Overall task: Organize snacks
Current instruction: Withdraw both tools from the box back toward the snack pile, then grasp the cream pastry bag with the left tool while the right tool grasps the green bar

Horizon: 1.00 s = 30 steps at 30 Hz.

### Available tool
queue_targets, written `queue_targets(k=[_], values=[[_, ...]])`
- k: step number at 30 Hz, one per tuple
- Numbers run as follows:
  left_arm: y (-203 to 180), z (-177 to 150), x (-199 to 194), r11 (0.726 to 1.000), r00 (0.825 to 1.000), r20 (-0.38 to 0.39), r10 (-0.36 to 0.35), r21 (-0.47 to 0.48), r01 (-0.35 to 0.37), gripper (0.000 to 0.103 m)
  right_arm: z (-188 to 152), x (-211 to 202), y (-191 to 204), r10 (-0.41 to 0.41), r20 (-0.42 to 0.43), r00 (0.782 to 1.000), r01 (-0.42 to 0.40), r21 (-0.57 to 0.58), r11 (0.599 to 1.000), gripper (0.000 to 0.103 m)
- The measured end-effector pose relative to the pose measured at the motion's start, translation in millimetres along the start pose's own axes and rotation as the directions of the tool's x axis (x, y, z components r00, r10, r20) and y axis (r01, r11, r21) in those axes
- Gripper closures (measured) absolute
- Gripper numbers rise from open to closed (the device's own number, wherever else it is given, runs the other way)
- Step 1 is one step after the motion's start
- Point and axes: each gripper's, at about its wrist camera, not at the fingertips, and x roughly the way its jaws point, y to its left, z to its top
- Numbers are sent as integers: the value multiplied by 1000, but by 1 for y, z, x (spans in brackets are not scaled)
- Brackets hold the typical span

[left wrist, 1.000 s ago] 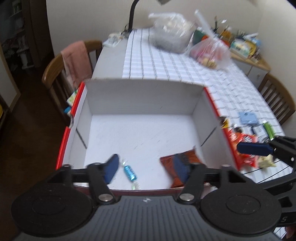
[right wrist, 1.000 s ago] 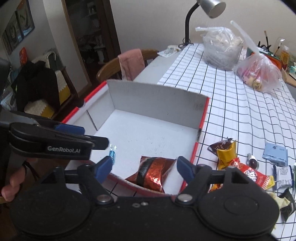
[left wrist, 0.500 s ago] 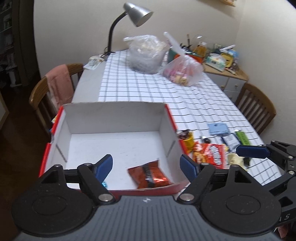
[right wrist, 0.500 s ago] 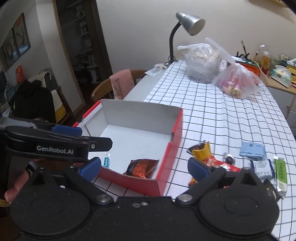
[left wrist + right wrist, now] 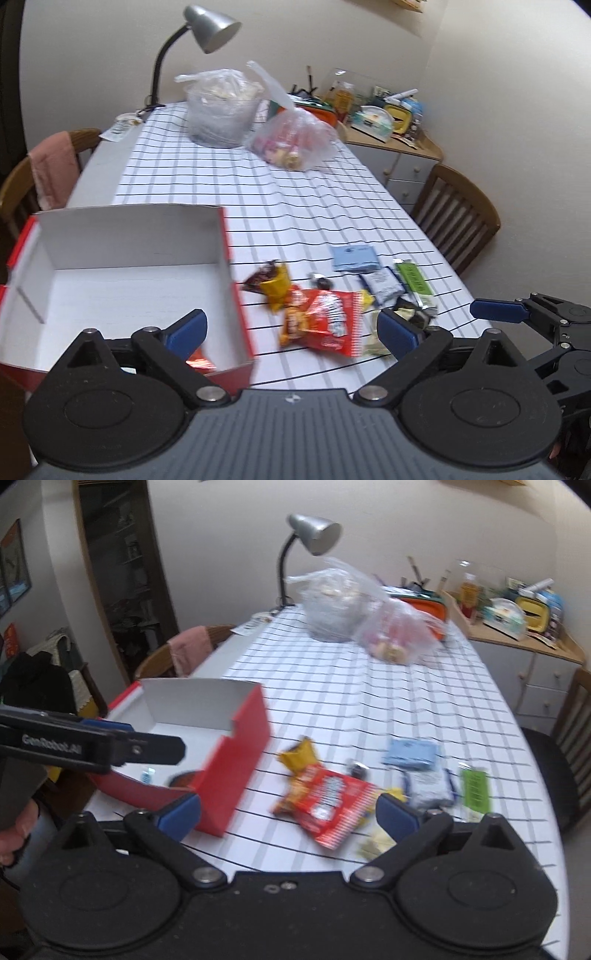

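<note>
1. Snacks are found in two places: a loose cluster on the checked surface (image 5: 325, 192), and a few pieces inside the red-and-white box (image 5: 225, 236) at the left.
2. Red crinkle-edged packet (image 5: 328, 321) is seen flat at the middle of the cluster, its long axis running diagonally from far left to near right in the left wrist view. A yellow wrapper (image 5: 277, 288) lies just beside its far-left end.
3. Green bar (image 5: 413, 280) is laid at the right of the cluster, long axis pointing away from the camera; a grey sachet (image 5: 382, 286) lies just beside it and a blue packet (image 5: 354, 256) beyond.
4. Inside the box, a dark red packet (image 5: 183, 779) and a small blue candy (image 5: 147, 775) are seen near the front wall in the right wrist view.
5. Left gripper (image 5: 293, 330): fingers are released, jaws just opened wide, nothing between them; the cluster is framed below.
6. Right gripper (image 5: 288, 812): fingers are released, jaws just spread fully, nothing held.
</note>
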Motion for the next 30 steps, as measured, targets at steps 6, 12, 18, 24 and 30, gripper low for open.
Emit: queue_targets(k=[6, 12, 18, 24, 30], values=[[-47, -3, 36, 1000, 999, -32, -8, 21, 9, 4, -10, -6, -71, -80, -29, 996, 81, 36, 996, 2], [-83, -8, 76, 998, 996, -84, -4, 55, 8, 4, -17, 1, -122, -107, -56, 993, 110, 60, 992, 2], [-109, -10, 110, 995, 990, -141, 12, 99, 2, 4, -18, 20, -158, -106, -93, 990, 114, 84, 990, 2], [-127, -15, 144, 991, 980, -200, 13, 136, 14, 4, -16, 49, -186, -102, -145, 984, 119, 114, 986, 2], [-128, -18, 179, 995, 961, -275, 18, 97, 9, 4, -15, 86, -208, -103, -208, 973, 133, 135, 982, 4]])
